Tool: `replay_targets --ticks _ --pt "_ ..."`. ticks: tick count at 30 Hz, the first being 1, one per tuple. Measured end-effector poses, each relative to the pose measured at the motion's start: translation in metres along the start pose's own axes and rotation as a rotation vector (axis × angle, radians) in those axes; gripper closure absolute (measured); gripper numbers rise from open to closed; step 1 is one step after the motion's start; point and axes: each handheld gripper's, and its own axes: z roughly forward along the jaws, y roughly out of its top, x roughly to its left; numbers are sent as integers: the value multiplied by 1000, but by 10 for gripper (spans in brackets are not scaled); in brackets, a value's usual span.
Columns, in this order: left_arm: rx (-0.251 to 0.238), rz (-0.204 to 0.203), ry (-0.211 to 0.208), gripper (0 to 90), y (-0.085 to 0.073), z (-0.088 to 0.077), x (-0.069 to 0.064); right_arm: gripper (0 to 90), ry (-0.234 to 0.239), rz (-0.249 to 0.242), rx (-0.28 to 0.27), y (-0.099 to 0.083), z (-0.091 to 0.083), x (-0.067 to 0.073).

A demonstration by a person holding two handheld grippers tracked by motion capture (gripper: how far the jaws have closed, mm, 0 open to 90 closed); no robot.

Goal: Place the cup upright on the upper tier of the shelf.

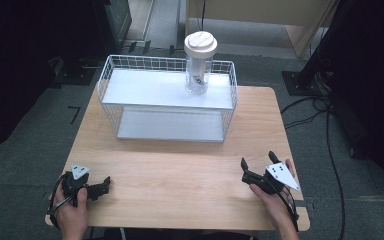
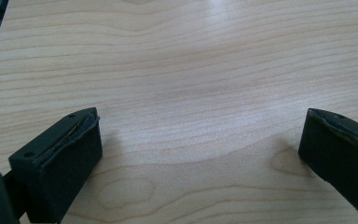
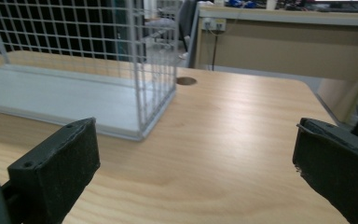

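- One wooden table (image 1: 180,165) carries everything, and I read its near half as kept bare so both my tools have room to start from.
- One white wire rack (image 1: 167,100) with two shelves stands along the far edge of the table, its open front turned toward me, which I judge is so I can reach into the lower shelf (image 1: 170,126) without going over the mesh. In the right gripper view its corner post and mesh (image 3: 142,70) rise just beyond my jaws.
- One clear plastic cup (image 1: 198,62) with a white lid stands upright on the upper shelf, toward that shelf's right end and close to the back mesh. That is the thing I take to be in hand, as it is the only loose object. Something dark sits inside it, though I cannot tell what.
- My right gripper (image 1: 258,165) hovers near the right edge of the table, at its near right corner, jaws spread wide with nothing between them, aimed at the rack's right end. I judge it the better placed to fetch the cup.
- My left gripper (image 1: 106,186) rests low at the near left corner, also spread wide and empty; its own view looks down on bare wood (image 2: 191,93) between the two pads.
- Count: two grippers, two shelves, one rack, one cup, one lid.
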Motion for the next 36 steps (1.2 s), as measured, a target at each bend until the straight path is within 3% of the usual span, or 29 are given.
replay_targets --ticks 6,10,14,16,18,24,29,32,36 --pt "0 0 0 0 0 0 0 6 -87 26 61 -11 -18 -22" --pt "0 0 0 0 0 0 0 6 -110 37 89 -16 -29 -33" --pt "0 0 0 0 0 0 0 7 -136 16 193 -24 -36 -45" --pt "-1 0 0 0 0 0 0 7 -151 -17 254 -29 -39 -49" --pt "-1 0 0 0 0 0 0 7 -145 -48 311 -33 -43 -53" --pt "-1 0 0 0 0 0 0 7 -125 -17 400 -36 -50 -63" --pt "0 0 0 0 0 0 0 19 -140 -16 455 -38 -52 -71" --pt "-1 0 0 0 0 0 0 39 -112 -24 489 -40 -54 -70" --pt "-1 0 0 0 0 0 0 39 -112 -50 527 -41 -54 -63"
